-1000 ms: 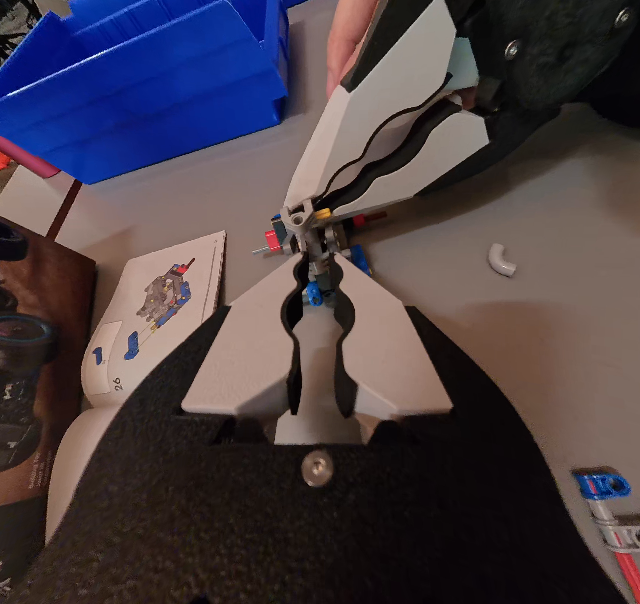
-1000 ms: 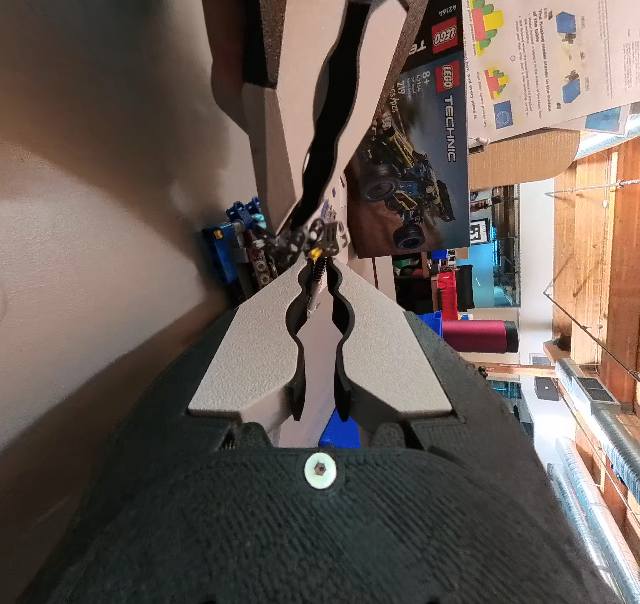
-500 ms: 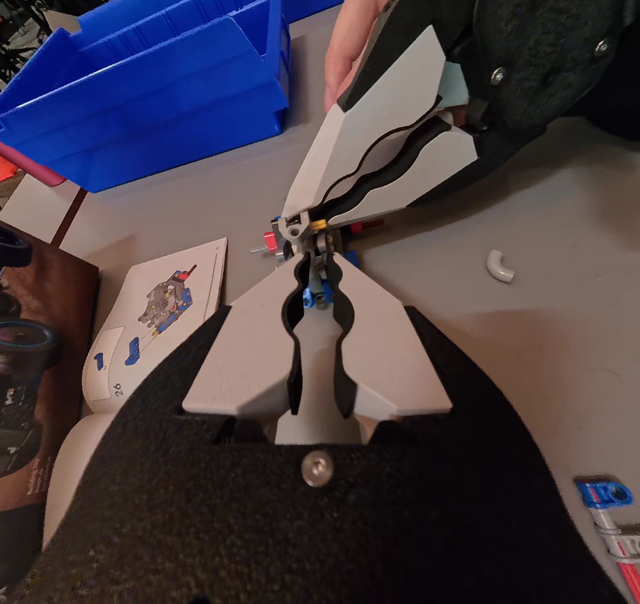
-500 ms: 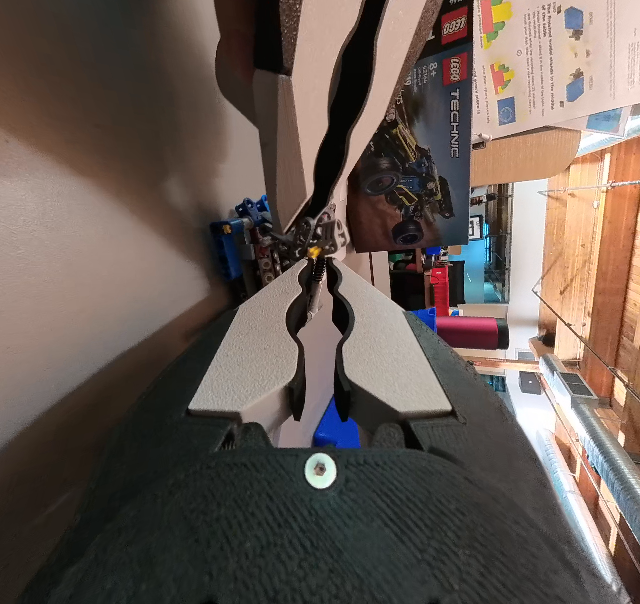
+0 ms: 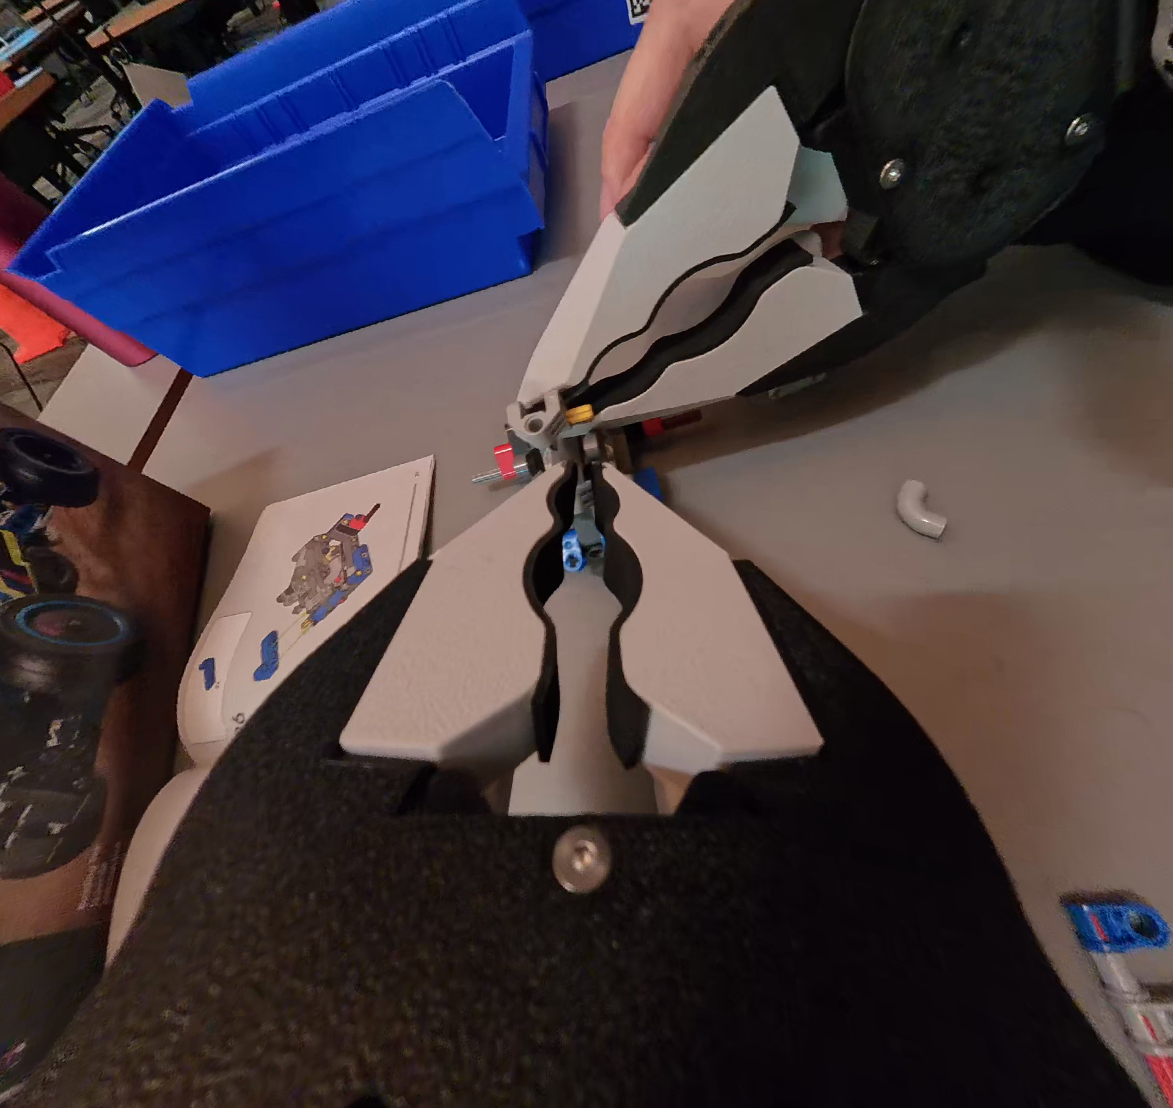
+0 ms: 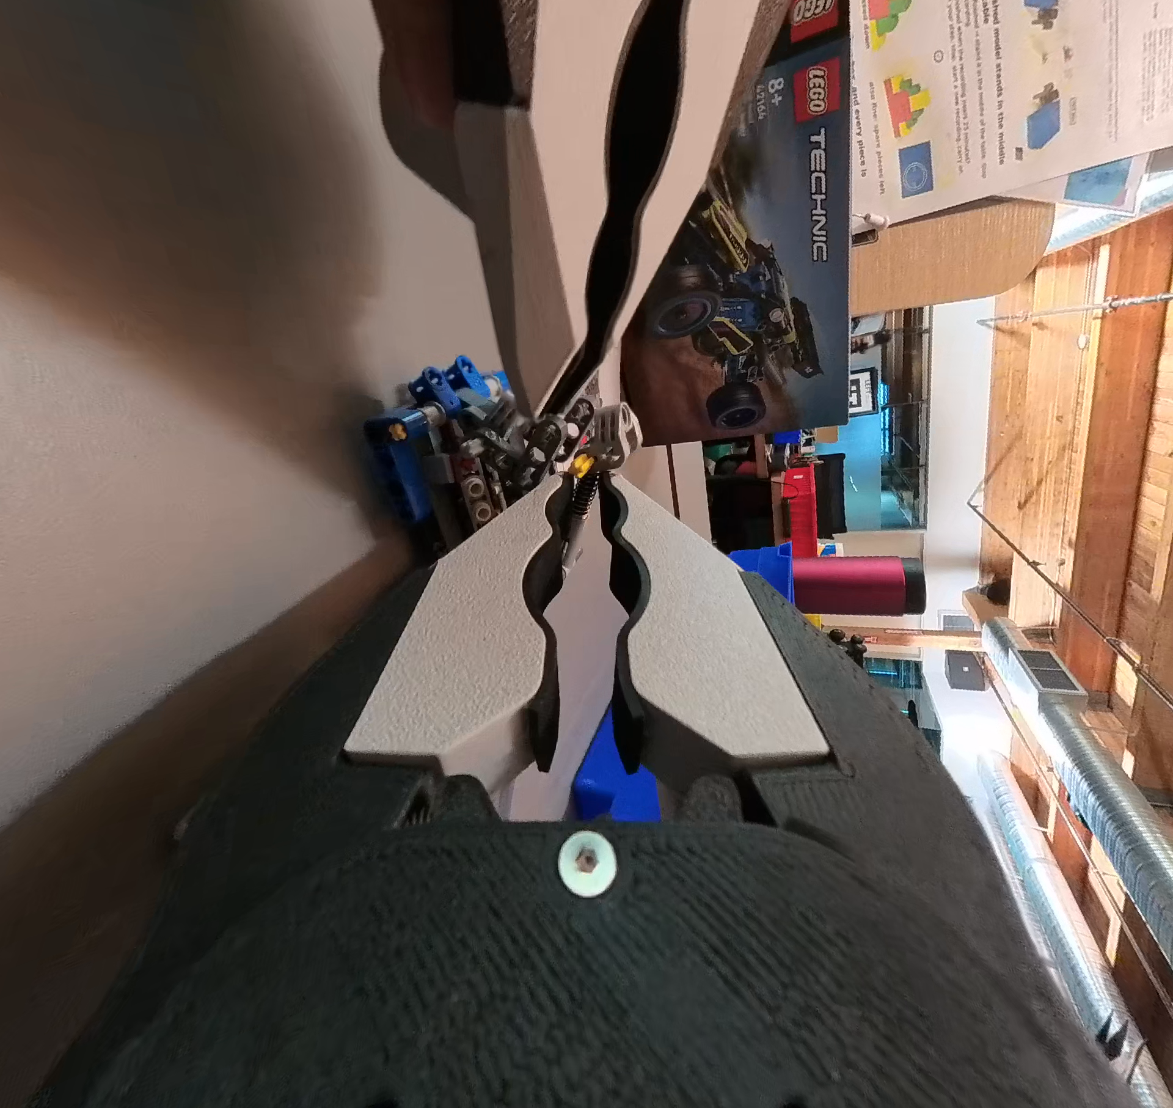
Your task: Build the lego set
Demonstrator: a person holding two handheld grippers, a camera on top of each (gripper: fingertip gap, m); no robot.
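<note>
A small brick assembly (image 6: 470, 461) of blue, grey and black parts stands on the grey table (image 5: 920, 665). My left gripper (image 5: 583, 477) is shut on a thin grey part (image 5: 584, 509) of it, just above a blue connector (image 5: 573, 554). In the right wrist view the left gripper (image 6: 558, 407) comes in from above onto the black links. My right gripper (image 6: 587, 484) is shut on a spring strut (image 6: 583, 496) with a yellow end, joined to a light grey connector (image 6: 612, 433). In the left wrist view the right gripper (image 5: 558, 407) reaches in from the upper right, tip to tip with the left.
Blue bins (image 5: 317, 188) stand at the back left. An open instruction booklet (image 5: 330, 569) and the set's box (image 5: 63, 633) lie to the left. A white elbow piece (image 5: 920, 509) lies to the right, and loose blue and grey parts (image 5: 1123, 950) at the bottom right. A hand (image 5: 654, 61) holds the right gripper. Only a small space, under 4 cm, lies between the two pairs of fingers. The white elbow piece (image 5: 920, 509) is about 11 cm from my left fingertips.
Both grippers stay on the assembly and have shifted only slightly. The left fingertips seem to have closed a little tighter on the grey part. The right grasp on the strut is unchanged.
</note>
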